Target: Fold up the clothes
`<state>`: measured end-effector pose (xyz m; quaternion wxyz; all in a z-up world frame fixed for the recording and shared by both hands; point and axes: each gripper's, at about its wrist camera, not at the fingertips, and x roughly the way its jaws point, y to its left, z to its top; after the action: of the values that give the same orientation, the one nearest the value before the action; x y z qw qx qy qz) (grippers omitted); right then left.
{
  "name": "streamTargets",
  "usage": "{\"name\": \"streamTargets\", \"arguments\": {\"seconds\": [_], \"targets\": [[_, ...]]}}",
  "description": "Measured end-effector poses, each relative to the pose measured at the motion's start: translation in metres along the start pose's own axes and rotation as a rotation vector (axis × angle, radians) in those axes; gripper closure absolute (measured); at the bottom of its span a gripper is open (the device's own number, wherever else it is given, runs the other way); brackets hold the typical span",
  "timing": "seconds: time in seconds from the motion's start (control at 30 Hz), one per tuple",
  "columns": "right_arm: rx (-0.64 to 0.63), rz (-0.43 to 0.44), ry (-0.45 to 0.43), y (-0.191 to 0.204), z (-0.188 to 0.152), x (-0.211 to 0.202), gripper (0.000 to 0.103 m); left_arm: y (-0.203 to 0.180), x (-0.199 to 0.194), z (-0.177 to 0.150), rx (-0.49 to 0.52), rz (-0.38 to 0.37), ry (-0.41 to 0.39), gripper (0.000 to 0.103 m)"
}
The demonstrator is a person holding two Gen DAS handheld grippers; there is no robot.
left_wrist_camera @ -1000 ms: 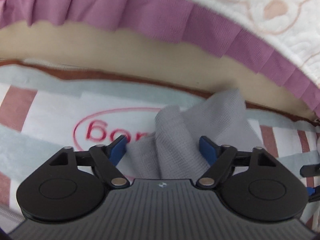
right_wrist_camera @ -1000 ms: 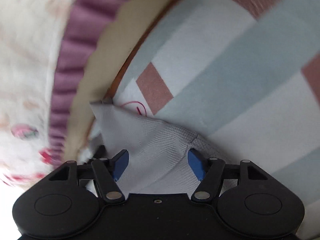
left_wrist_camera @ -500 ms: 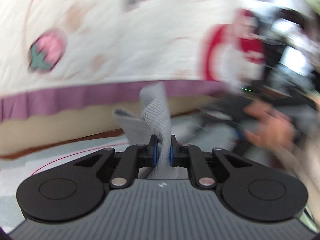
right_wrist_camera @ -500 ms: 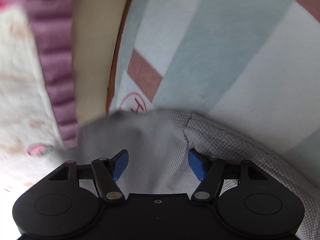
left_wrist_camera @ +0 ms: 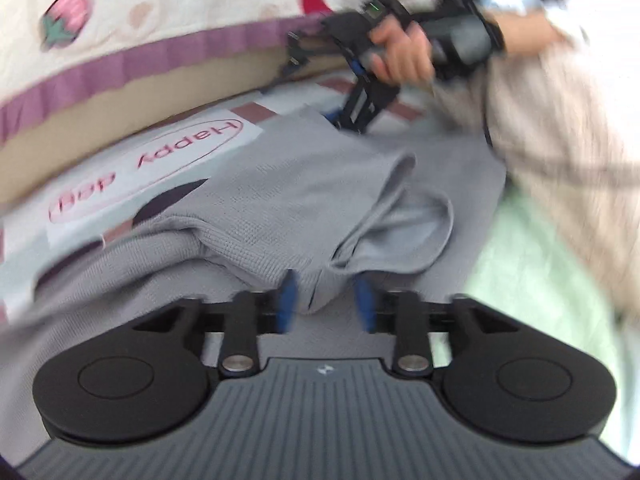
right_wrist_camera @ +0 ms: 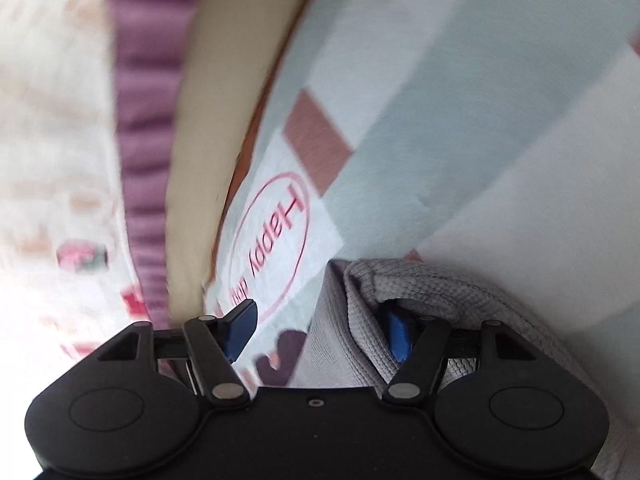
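Left gripper (left_wrist_camera: 326,300): black round housings, ribbed grey body with small white logo, silver pivot screws, blue pads. Right gripper (right_wrist_camera: 320,326) alike, smooth black. Upper right: cream clothing (left_wrist_camera: 560,128), black wristband (left_wrist_camera: 496,32).

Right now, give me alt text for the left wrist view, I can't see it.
The open left gripper straddles a raised fold of grey knit garment lying on a striped blanket. Beyond, a hand holds the right gripper at the garment's far edge.

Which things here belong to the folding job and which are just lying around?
Job: grey knit garment; left gripper; right gripper, both with open jaws.

Lying around: striped blanket underneath; strawberry quilt; green cloth.
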<state>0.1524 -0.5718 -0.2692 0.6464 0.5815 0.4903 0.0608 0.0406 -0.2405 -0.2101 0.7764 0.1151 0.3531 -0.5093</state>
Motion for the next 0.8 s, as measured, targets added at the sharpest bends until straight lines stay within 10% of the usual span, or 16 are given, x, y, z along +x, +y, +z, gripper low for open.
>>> {"name": "streamTargets", "arguments": {"seconds": [0.4, 0.53, 0.6, 0.67, 0.8], "targets": [[-0.260, -0.038, 0.092, 0.018, 0.022, -0.003, 0.032, 0.070, 0.029, -0.001, -0.665, -0.149, -0.068, 0.031], [-0.285, -0.047, 0.050, 0.017, 0.040, 0.012, 0.049, 0.067, 0.057, 0.002, -0.691, -0.090, -0.061, 0.026], [-0.375, -0.079, -0.010, 0.027, 0.038, 0.009, 0.095, 0.062, 0.060, 0.004, -0.666, -0.072, -0.071, 0.039], [-0.463, -0.046, -0.051, 0.039, 0.034, 0.003, 0.095, 0.059, 0.061, 0.006, -0.621, -0.054, -0.061, 0.079], [-0.623, -0.129, -0.087, 0.056, 0.028, 0.005, 0.094, 0.062, 0.061, 0.000, -0.640, -0.042, -0.029, 0.085]]}}
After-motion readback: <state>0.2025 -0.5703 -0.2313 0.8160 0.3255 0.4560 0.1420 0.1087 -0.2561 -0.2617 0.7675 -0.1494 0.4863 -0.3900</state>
